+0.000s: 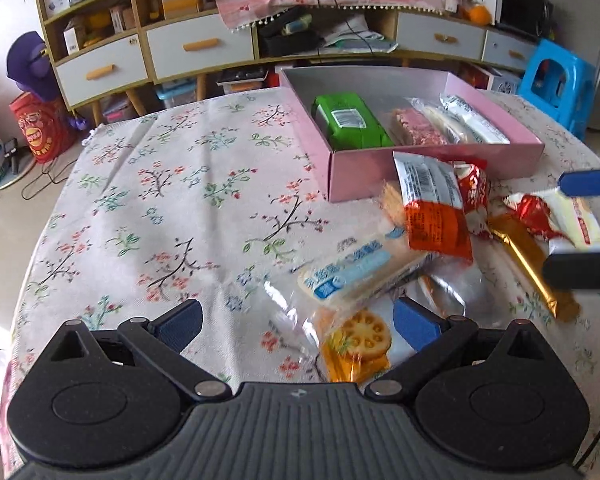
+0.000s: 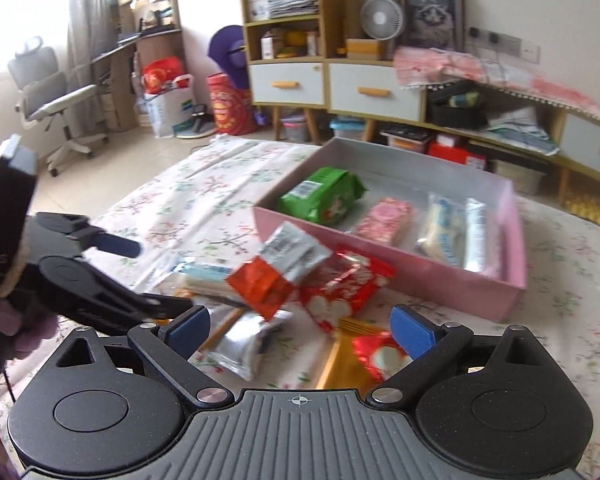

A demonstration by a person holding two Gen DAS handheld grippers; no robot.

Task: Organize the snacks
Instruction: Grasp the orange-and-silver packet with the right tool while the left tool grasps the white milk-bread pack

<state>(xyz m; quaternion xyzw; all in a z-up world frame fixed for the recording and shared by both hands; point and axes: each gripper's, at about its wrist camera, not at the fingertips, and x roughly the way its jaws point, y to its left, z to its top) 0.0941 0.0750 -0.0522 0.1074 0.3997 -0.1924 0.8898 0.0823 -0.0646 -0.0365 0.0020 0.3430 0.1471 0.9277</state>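
The loose snacks lie in a heap on the floral tablecloth (image 1: 172, 184), just ahead of both grippers. Between the spread fingers of the left gripper (image 1: 296, 326) sits a clear packet of lotus-root crisps (image 1: 356, 344), with a pale blue-labelled sandwich cake packet (image 1: 356, 272) lying over its far end. Beyond that, an orange and silver packet (image 1: 434, 204) stands tilted against a red packet (image 1: 474, 196). To the right lies a gold stick packet (image 1: 528, 260).

The right gripper (image 2: 300, 330) is also wide open, holding nothing; a red packet with white rounds (image 2: 376, 354) lies close to its right finger and a silver packet (image 2: 240, 346) near its left one.

Farther ahead is the pink box (image 1: 360, 174), holding a green packet (image 1: 352, 120) at its left end, then a pink bar (image 1: 418, 126) and two clear-wrapped white packets (image 1: 472, 122) side by side.

Behind the table stands a sideboard with grey drawers (image 1: 200, 46).
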